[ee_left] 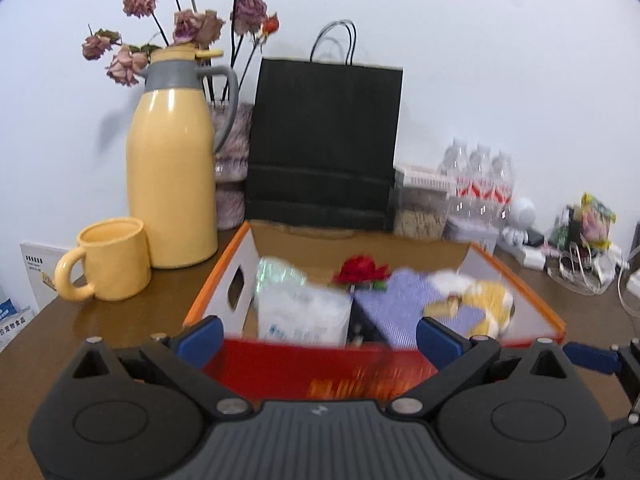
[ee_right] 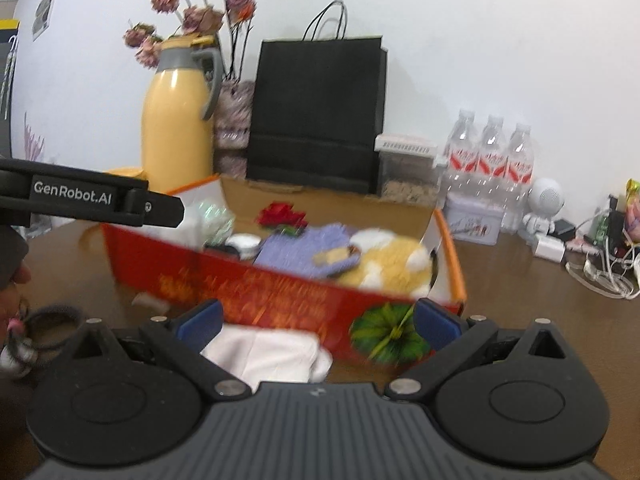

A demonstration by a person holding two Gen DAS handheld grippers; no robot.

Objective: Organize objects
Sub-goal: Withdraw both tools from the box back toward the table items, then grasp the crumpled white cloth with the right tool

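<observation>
The red-and-orange box (ee_right: pixel 288 280) sits on the brown counter (ee_right: pixel 520 280), and most of what looks meant for it already lies inside: a red artificial rose (ee_right: pixel 282 216), a purple cloth (ee_right: pixel 296 248), a yellow-and-white plush toy (ee_right: pixel 396 268), a white packet (ee_left: pixel 304 312) and a small round tin (ee_right: pixel 242 245). Judged from this, the sorting is well along.

The left claw (ee_left: pixel 320 338) stands wide open and empty just at the box's near wall. The right claw (ee_right: pixel 316 322) is also wide open, gripping nothing, and it hovers over a folded white cloth (ee_right: pixel 272 356) that lies on the counter in front of the box, between its blue pads.

That cloth appears to be the next item to go in. A dark hair tie (ee_right: pixel 52 324) at the left edge of the right wrist view also lies outside the box and may remain to be stowed. The yellow mug (ee_left: pixel 108 260) and thermos (ee_left: pixel 172 160) stand apart beside the box; whether they belong to the task cannot be told.
</observation>
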